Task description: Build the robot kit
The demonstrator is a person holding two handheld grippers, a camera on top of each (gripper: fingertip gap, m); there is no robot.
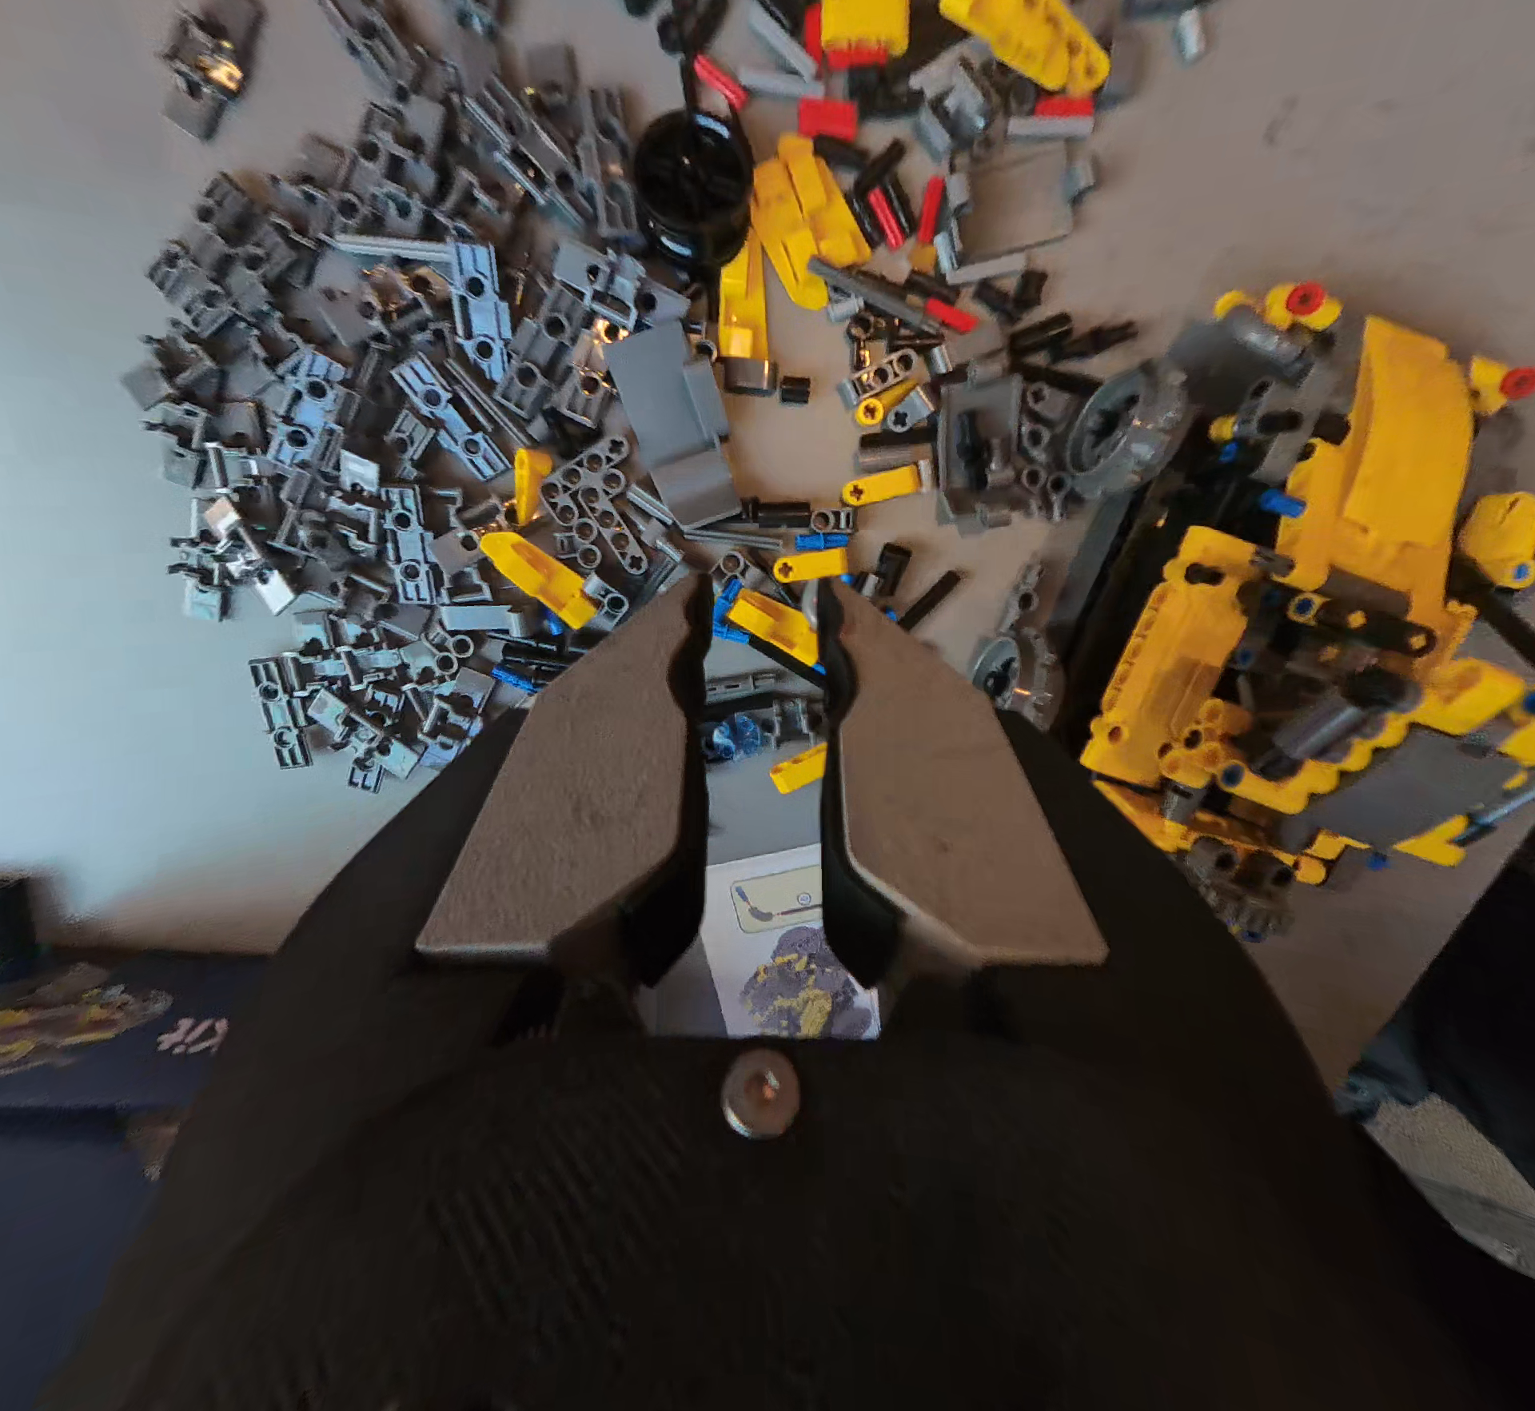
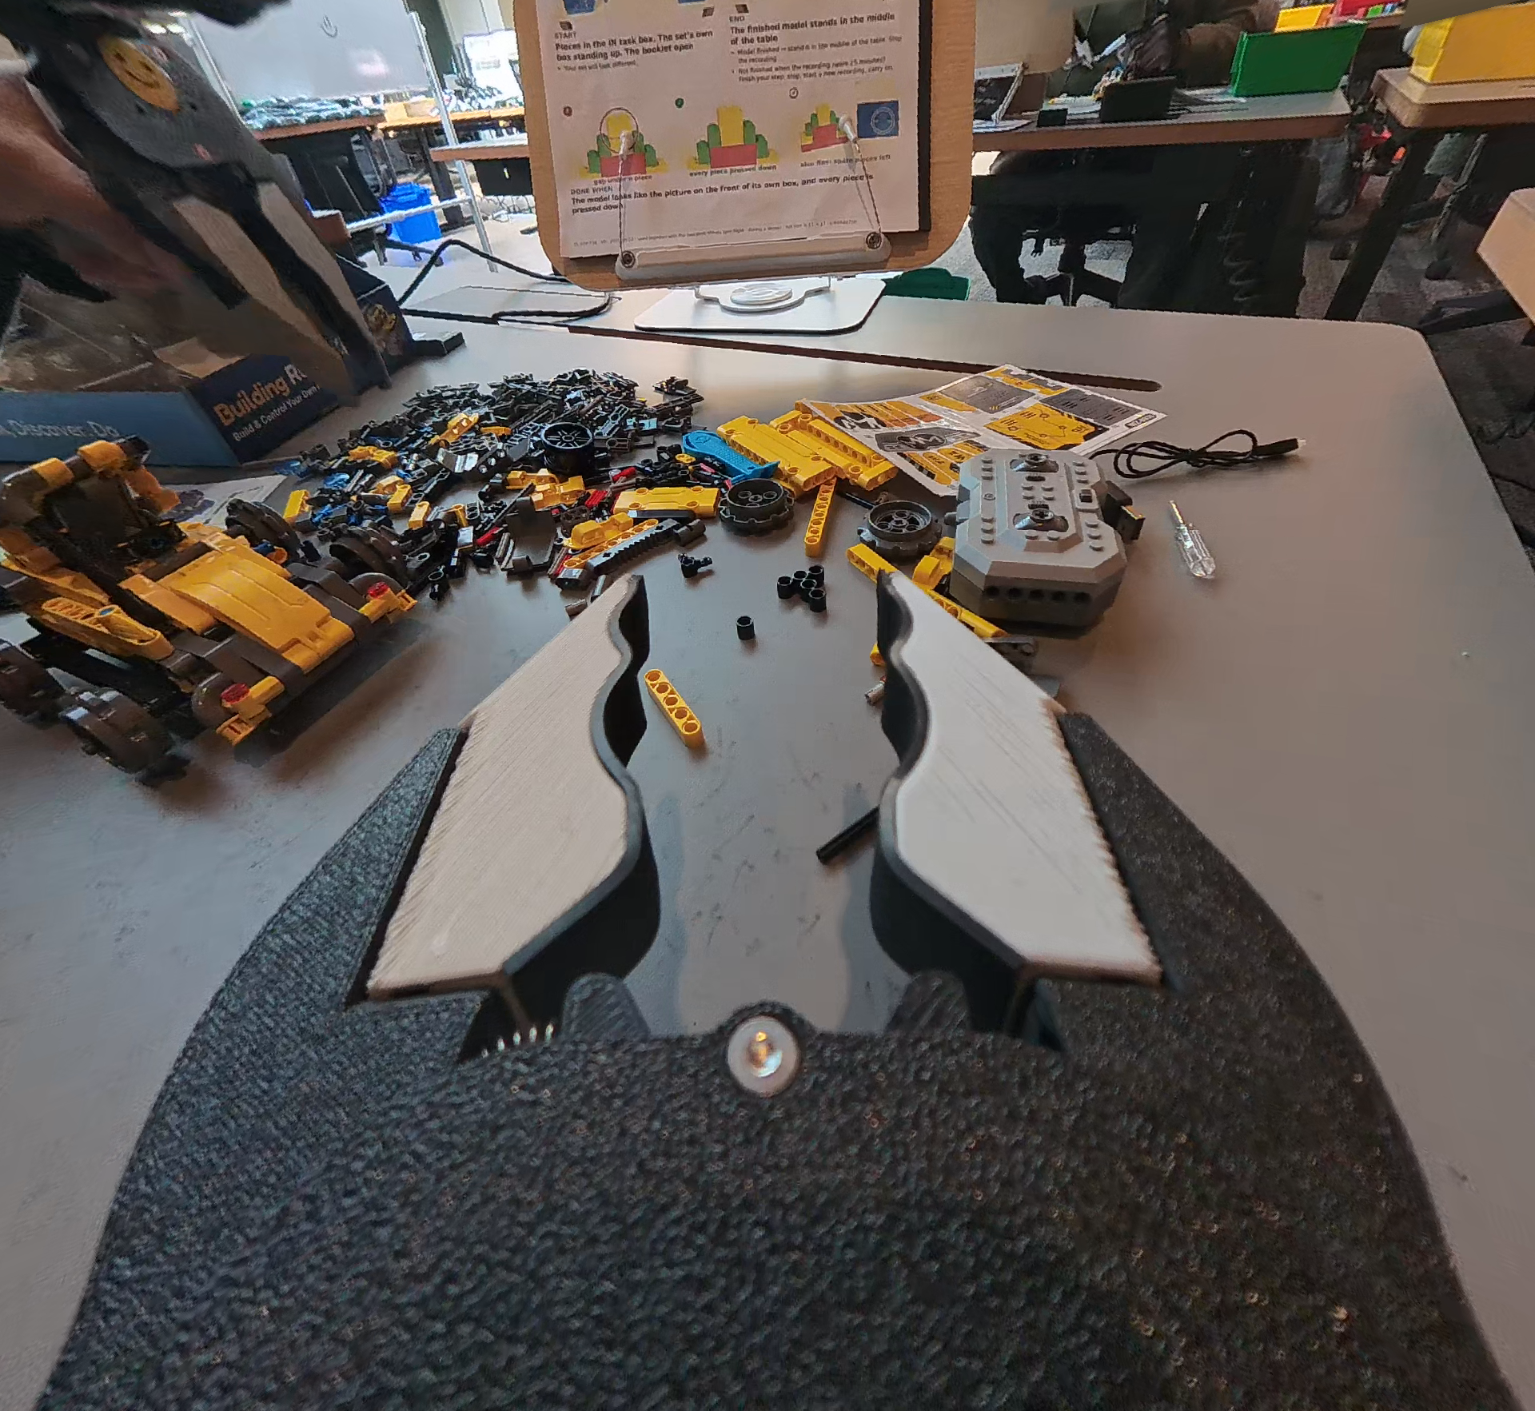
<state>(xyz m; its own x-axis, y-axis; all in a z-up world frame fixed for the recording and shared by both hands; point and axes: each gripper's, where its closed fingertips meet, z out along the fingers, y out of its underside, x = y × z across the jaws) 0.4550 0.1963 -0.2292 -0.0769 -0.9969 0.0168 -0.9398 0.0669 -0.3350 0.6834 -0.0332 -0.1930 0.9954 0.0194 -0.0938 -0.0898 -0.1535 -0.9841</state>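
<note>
Grey brick heap (image 1: 349,408) left view, screwdriver (image 2: 1192,540) right

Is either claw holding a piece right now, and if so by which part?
Nothing is held. The left claw hangs open above the loose yellow and blue pieces. The right claw is open over the table, near a short yellow beam.

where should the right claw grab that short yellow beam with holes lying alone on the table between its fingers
Grip the short yellow beam across its narrow width at mid-length, coming from straight above. It lies flat on the table, angled, clear of other pieces, so the right claw, now open, likely needs a slight turn to square with its long sides.
</note>
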